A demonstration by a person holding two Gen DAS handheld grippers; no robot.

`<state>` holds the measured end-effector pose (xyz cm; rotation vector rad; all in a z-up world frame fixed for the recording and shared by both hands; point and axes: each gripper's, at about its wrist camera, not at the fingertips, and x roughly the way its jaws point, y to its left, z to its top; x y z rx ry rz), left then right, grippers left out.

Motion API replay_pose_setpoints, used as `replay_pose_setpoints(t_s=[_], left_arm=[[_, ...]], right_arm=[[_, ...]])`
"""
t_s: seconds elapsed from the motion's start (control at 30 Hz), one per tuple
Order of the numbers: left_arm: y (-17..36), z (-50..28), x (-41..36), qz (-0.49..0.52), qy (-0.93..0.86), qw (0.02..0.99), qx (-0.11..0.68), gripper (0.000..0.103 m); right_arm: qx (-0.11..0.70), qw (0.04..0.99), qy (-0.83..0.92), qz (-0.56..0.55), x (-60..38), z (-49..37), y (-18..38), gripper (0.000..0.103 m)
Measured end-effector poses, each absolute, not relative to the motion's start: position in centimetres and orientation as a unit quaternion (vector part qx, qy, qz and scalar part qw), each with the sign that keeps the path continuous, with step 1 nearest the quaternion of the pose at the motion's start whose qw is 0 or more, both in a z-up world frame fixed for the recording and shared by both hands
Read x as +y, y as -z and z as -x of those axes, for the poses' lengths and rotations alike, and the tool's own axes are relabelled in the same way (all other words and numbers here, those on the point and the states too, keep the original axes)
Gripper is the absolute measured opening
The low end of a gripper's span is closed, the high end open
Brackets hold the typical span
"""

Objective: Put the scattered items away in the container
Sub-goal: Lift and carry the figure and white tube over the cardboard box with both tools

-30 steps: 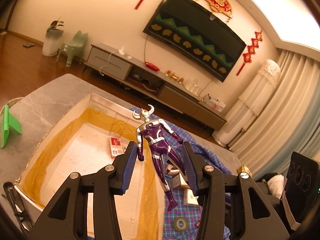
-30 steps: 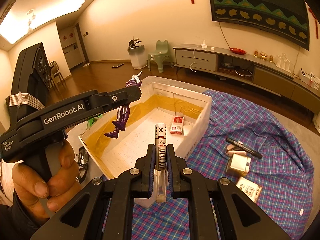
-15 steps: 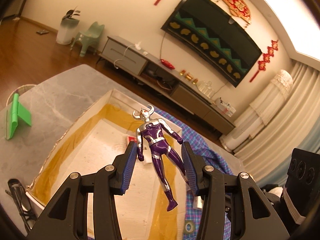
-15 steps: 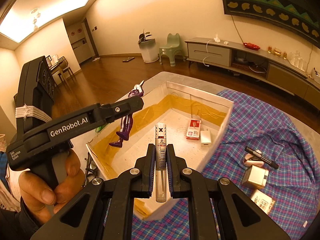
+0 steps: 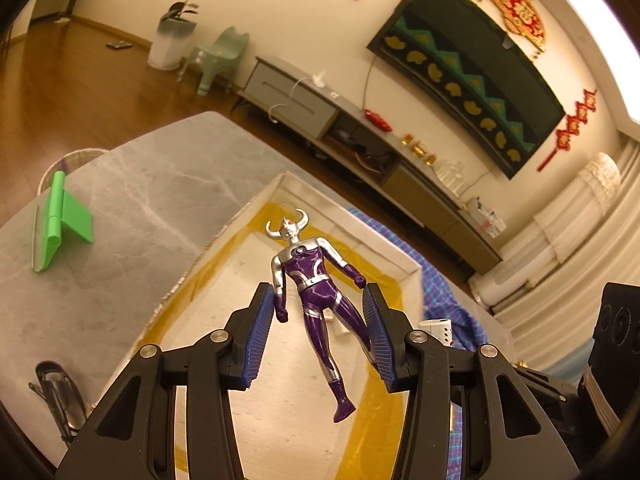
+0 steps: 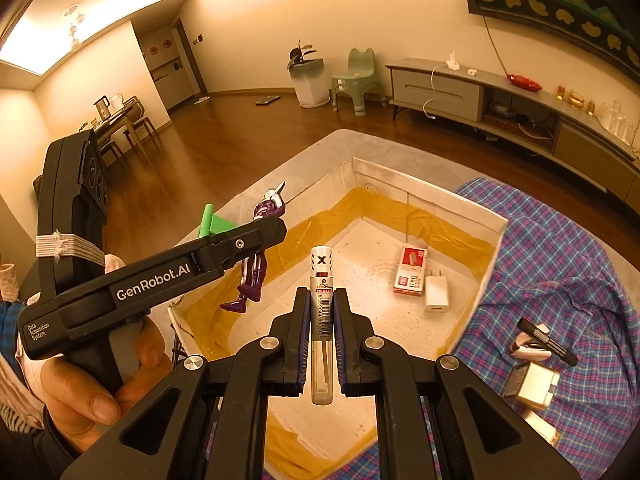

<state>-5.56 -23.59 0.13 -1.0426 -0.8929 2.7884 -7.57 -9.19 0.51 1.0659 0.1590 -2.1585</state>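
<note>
Overhead, figure (image 5: 316,304) clamped in left gripper (image 5: 320,316), pen (image 6: 322,320) in right gripper (image 6: 322,312), above box (image 6: 494,248).

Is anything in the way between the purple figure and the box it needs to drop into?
Nothing visible. The purple figure, held by the left gripper, hangs over the open box; the floor beneath it is bare, and the red pack and white charger lie off to the side.

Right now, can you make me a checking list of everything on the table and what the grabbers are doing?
Surface: grey table, checked cloth over part.
Job's things: white box holds a red packet and charger.
Clutter: black pen, small boxes on the cloth; green stand.
Grippers: left hand-held gripper holds purple figure; right hand-held gripper clamps silver tube.
Cables: nothing seen on the table.
Surroundings: TV cabinet, chair.
</note>
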Motion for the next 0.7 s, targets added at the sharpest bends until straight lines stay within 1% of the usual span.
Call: replay_pose_setpoints(t_s=[0.47,0.7], left_arm=[[1.9,7.4,-25.1,0.38,-0.881,-0.014,-0.282,0.048],[2.6,8.1,-25.3,0.4,-0.876,-0.014,-0.27,0.047]], right_arm=[[0.07,0.353,0.812,-0.46,-12.9,12.2,1.1,0.012],[0.073,0.344,0.794,-0.496,-15.3,15.5,3.0,0.012]])
